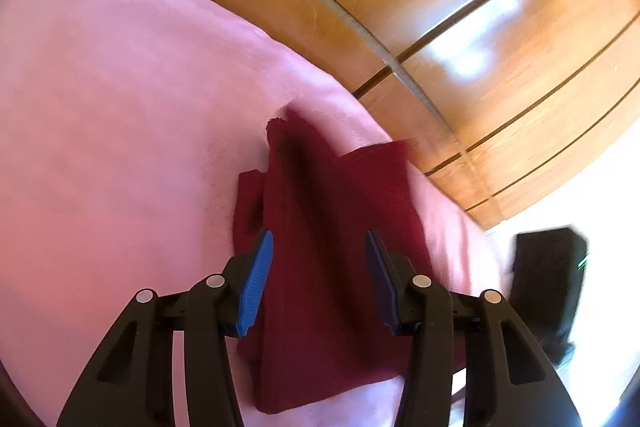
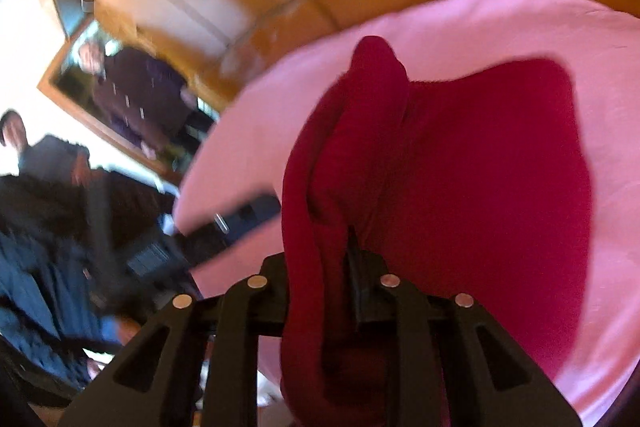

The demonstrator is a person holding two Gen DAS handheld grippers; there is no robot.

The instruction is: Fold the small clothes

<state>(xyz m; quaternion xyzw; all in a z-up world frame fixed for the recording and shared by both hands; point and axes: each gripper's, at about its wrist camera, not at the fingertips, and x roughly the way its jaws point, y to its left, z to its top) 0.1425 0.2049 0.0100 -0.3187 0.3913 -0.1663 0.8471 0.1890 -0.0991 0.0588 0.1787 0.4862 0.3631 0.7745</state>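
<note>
Left wrist view: left hand-held gripper [image 1: 319, 251] hovers over one dark red garment [image 1: 320, 227] lying on the pink bed cover [image 1: 120, 107], blue pads [image 1: 256, 283] apart, nothing clamped between them, the cloth lies below them; likely poised to take an edge or press a fold. The garment looks part-folded, layers overlapping, with a raised ridge at its far end; it sits toward the bed's right edge, near the tiled floor [image 1: 440, 7]. A black object [image 1: 548, 267] shows beyond the bed at right, too blurred to identify. Right wrist view: right hand-held gripper [image 2: 340, 267] has a bunched fold of the same red garment [image 2: 480, 187] draped through and over its jaws, cloth hiding the pads, so I cannot tell whether it pinches or just carries it; judging by the lifted ridge, it is drawing one side over to make the fold. Jaws look narrowly apart. Counts: one garment, two grippers, one bed cover. A blurred person [image 2: 40, 187] stands at left, plus a mirror [image 2: 132, 107] on the wall.
</note>
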